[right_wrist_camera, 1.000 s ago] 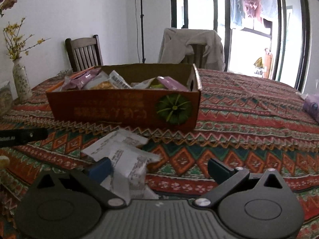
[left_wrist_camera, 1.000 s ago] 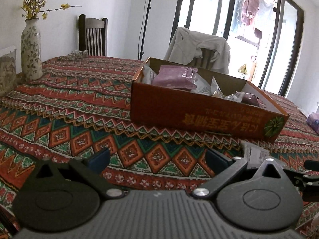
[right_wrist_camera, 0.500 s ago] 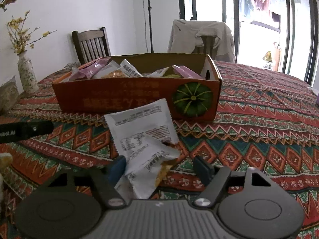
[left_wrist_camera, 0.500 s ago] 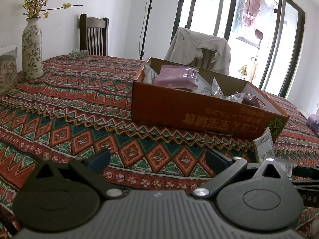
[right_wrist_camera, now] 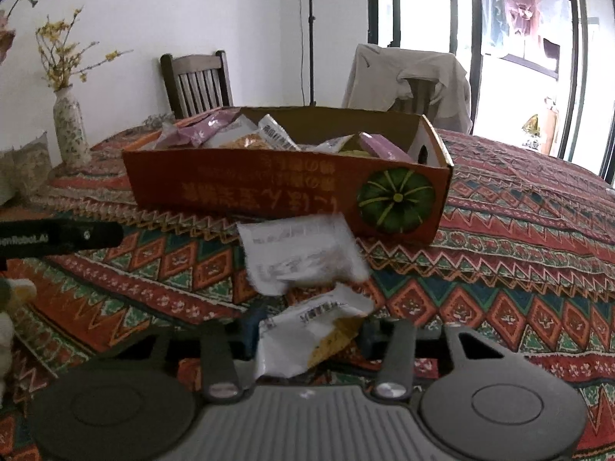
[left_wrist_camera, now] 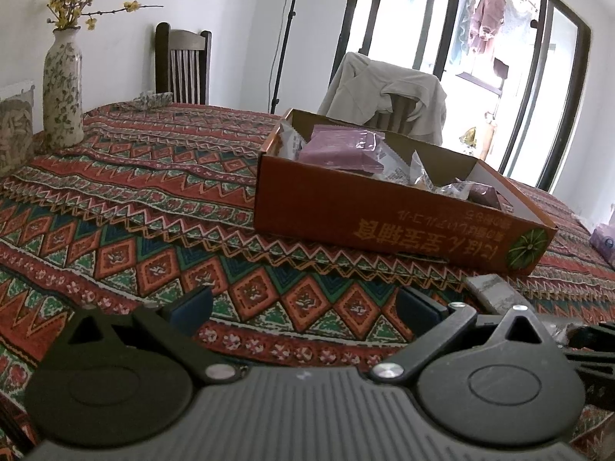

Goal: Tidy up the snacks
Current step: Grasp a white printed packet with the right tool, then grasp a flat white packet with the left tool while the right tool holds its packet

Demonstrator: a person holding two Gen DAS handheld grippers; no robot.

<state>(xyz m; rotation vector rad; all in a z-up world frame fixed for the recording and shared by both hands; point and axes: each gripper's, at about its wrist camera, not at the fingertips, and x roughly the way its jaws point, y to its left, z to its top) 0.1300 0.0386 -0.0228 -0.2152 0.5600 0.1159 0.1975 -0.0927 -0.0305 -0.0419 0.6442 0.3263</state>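
I find the right tool (right_wrist_camera: 307, 330), its jaws having just been closing, clenched on a white packet (right_wrist_camera: 303, 265) lifted in front of the orange box (right_wrist_camera: 269, 196) on the desk (right_wrist_camera: 519, 269), while the left tool (left_wrist_camera: 303, 303) stands released, nothing between its fingers.

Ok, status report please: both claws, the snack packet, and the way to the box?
Right claw closing on white snack packet. Left claw open, empty. Orange box just ahead, path clear.
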